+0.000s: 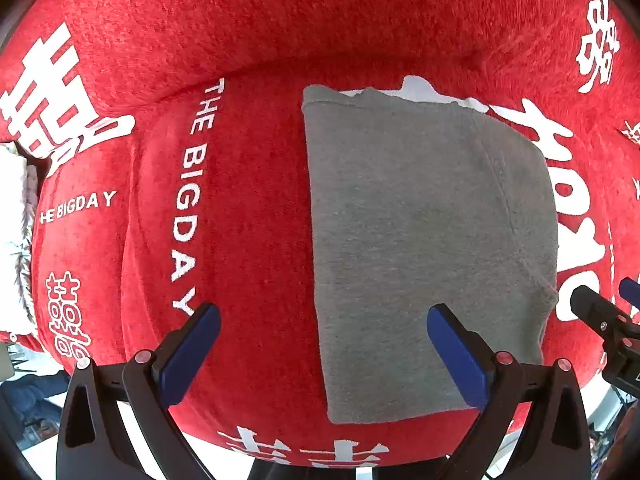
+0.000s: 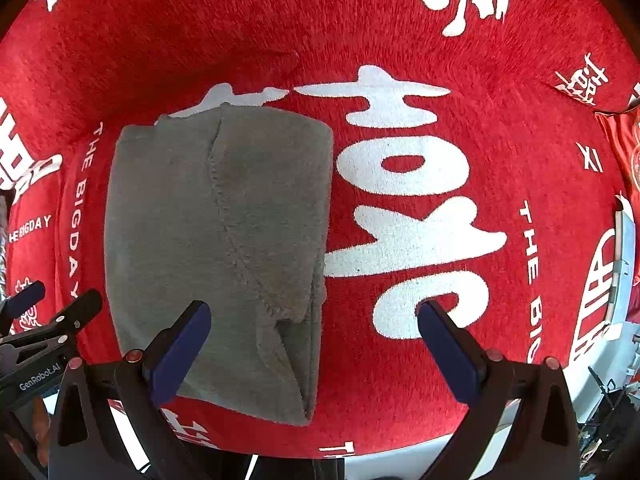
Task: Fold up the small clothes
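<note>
Here, going left to right in the left wrist view, a pale fringed thing (image 1: pixel 20 216) at the far edge is cut off and too blurred to name. Next comes the red cloth (image 1: pixel 256 184), printed with white characters and "THE BIGDAY"; it covers a cushioned seat and back, and what lies beneath stays hidden. The left gripper (image 1: pixel 323 320) hovers with its jaws spread wide, holding nothing; one blue pad is over bare red cloth, the other over the garment. The grey garment (image 1: pixel 424 248) lies folded flat on the cloth, a seam running down its right part. Its far edge covers part of a large white character, and a white strip shows at that edge; whether this is print or lining I cannot tell. At the right rim the right gripper's tip (image 1: pixel 600 312) enters, mostly cut off.

In the right wrist view the left gripper (image 2: pixel 52 308) shows only in part at the left edge. The garment (image 2: pixel 216 248) sits left of centre, with a loose fold near its near right corner; its type is hard to make out. The right gripper (image 2: pixel 313 316) is wide open and empty, one pad above the garment, the other above the white character. Far right, a white frame (image 2: pixel 624 264) is cropped by the rim.
</note>
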Motion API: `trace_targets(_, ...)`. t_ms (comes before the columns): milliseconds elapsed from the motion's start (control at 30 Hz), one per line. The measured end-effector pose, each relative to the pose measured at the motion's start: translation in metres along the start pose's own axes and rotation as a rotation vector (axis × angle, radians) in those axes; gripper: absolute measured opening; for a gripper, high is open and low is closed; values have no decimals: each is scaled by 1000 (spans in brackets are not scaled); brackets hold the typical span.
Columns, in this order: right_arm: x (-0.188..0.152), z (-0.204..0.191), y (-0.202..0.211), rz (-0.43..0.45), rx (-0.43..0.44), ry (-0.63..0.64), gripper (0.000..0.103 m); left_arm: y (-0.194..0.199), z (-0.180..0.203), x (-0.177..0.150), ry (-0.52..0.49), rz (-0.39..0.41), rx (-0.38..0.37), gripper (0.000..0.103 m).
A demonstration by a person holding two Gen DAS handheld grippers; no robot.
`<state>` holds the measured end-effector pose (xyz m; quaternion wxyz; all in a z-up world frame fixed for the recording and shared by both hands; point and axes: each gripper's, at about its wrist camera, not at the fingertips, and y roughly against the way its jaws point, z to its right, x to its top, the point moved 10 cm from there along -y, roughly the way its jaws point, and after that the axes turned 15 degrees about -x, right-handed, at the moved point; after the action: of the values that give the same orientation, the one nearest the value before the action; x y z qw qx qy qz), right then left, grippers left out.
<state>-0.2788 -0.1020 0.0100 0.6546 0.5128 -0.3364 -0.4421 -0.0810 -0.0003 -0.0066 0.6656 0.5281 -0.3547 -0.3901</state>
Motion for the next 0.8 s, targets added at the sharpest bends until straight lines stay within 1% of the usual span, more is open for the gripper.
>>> trace_targets(800, 5, 8, -13, -11, 16, 21, 103, -10, 13, 1, 7, -18, 20, 103)
